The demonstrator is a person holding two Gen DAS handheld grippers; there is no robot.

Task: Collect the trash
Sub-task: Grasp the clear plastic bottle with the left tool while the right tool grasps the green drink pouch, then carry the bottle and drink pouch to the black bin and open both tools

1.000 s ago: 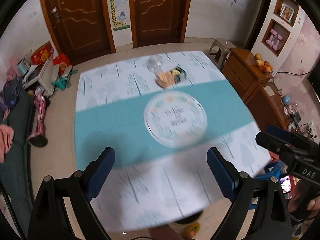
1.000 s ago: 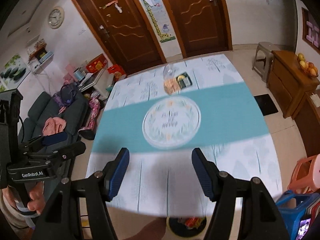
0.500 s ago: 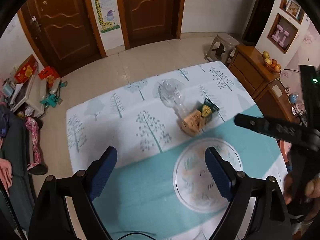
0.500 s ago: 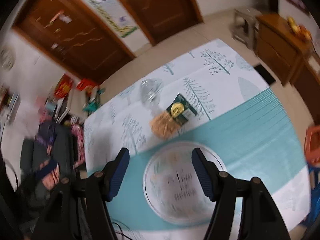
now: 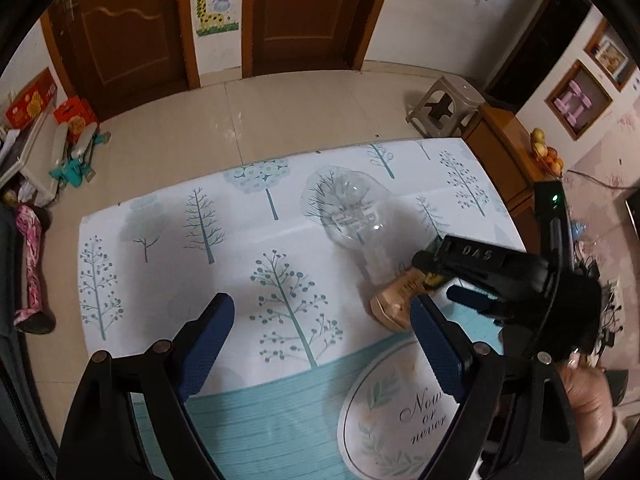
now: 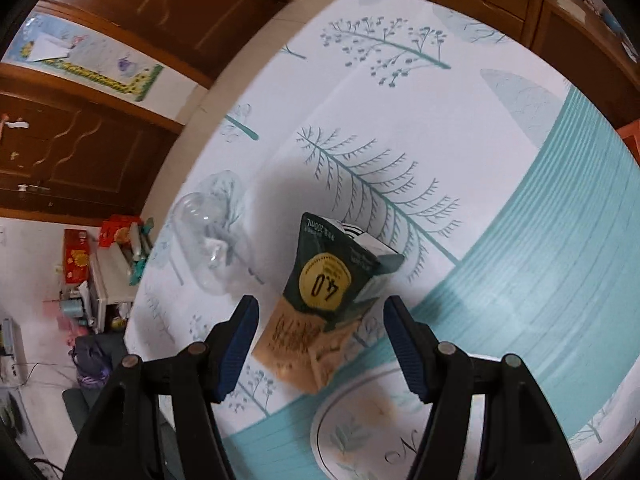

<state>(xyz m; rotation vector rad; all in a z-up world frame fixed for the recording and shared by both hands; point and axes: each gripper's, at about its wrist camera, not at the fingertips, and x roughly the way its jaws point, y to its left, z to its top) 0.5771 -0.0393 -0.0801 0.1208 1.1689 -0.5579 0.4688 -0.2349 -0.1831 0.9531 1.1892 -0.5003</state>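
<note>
A green and tan drink carton lies on the tree-print tablecloth. My right gripper is open, and its jaws straddle the carton's tan end without touching it. A clear plastic bottle lies just left of the carton. In the left wrist view the bottle and the carton's tan end lie ahead to the right. My left gripper is open and empty over bare tablecloth. The right gripper's body hides most of the carton there.
A round printed emblem marks the teal band of the cloth near me. Beyond the table's far edge are the tiled floor, two brown doors, a plastic stool and a wooden cabinet at the right.
Both grippers have moved forward across the table toward the trash. My right gripper has come down close over the carton, which now lies between its open jaws.
</note>
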